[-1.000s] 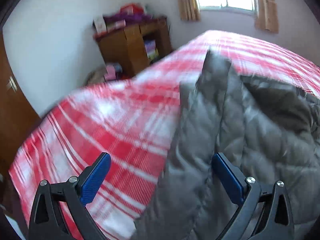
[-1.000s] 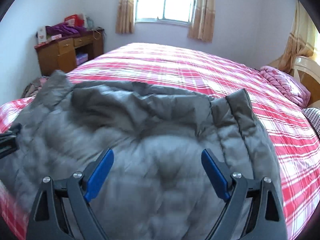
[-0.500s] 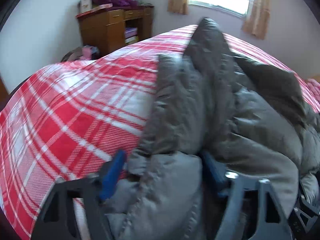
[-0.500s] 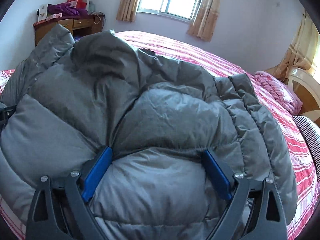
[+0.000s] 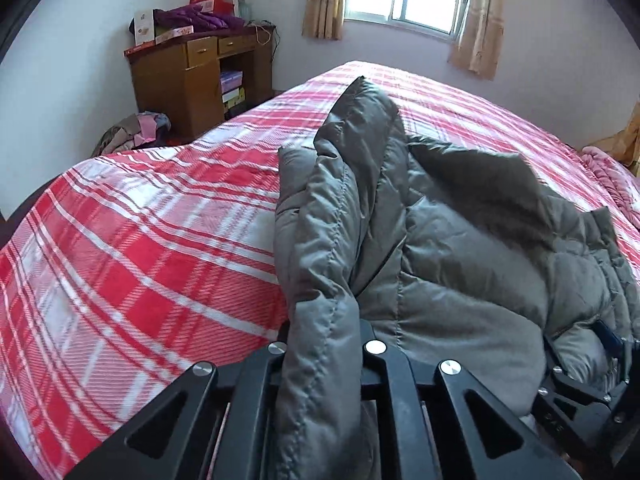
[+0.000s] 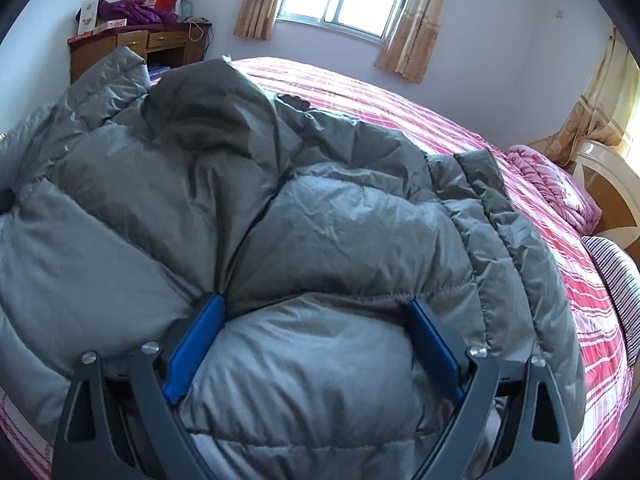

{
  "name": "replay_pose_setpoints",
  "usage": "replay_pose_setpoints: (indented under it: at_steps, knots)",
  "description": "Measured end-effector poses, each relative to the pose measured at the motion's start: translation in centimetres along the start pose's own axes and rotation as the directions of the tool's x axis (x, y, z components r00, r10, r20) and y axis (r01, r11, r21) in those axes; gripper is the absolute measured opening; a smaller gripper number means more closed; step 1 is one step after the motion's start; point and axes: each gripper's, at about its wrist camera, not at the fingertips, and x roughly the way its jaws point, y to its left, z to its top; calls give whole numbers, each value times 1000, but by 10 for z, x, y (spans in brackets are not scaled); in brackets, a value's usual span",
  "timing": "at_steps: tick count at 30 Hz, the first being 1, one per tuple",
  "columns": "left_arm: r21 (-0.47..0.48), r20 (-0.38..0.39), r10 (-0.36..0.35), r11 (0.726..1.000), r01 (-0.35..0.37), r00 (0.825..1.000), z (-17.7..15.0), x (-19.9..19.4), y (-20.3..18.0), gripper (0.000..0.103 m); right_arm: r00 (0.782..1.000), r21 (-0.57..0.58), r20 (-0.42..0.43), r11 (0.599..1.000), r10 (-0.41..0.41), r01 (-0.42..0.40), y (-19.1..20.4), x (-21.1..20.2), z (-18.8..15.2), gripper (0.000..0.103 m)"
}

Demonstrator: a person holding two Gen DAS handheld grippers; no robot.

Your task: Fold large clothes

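Left gripper (image 5: 324,344) clamped on the grey down jacket (image 5: 460,248) edge at 6 o'clock. Right gripper (image 6: 316,340) stands apart, straddling puffed hem. Jacket lies on plaid bed (image 5: 140,248); judged light, soft, slippery: grip stitched seams.

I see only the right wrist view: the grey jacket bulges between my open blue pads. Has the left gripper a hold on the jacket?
Observer: Yes. In the left wrist view the left gripper is shut on an edge fold of the jacket.
Operator: What lies to the left of that fold?
Observer: Only the red plaid blanket; no jacket cloth spreads there.
Operator: Does that view show my right gripper?
Observer: Yes, at its right border: the right gripper, with jacket padding bulging between its fingers.
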Motion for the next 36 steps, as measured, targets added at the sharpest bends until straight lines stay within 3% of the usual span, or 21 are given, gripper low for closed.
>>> replay_pose_setpoints:
  at_steps: [7,9,12,14,16,19,21,23,26,31,36]
  knots:
    - [-23,-11,-2,1000,2,1000,-6,-14,30,8,1000,-16,19,1000,-7,7,24,-12,-3,93]
    - [-68,-23,-22,997,20,999,-7,-8,41,13,1000,-29,27,1000,-8,8,32,-15,-4,93]
    - [-113,-51,-2,994,-4,999,-10,2,47,37,1000,-33,31,999,-7,8,33,-16,-6,93]
    - [-120,-61,51,991,-58,997,-13,8,48,67,999,-25,33,1000,6,-5,33,-16,-7,93]
    - [-139,-54,69,987,-76,996,-14,11,52,75,999,-21,34,1000,13,-13,31,-16,-9,93]
    - [-176,-86,-1,984,-15,996,-18,25,58,76,999,-20,39,1000,14,-13,27,-13,-8,93]
    - [-138,-57,-2,990,-6,998,-20,23,52,71,999,-18,45,1000,15,-14,29,-15,-9,93]
    - [-97,-50,-76,993,71,996,-21,19,42,26,999,-16,46,1000,19,-18,28,-15,-9,93]
    - [-34,-41,-85,996,83,996,-20,12,26,11,999,-18,46,1000,17,-17,28,-15,-9,93]
    - [-39,8,-120,992,120,993,-5,-18,28,7,999,-21,31,999,33,-32,24,-14,-8,94]
    - [39,147,-168,986,164,975,36,-86,2,7,984,-15,21,984,179,-179,-2,-28,6,92]
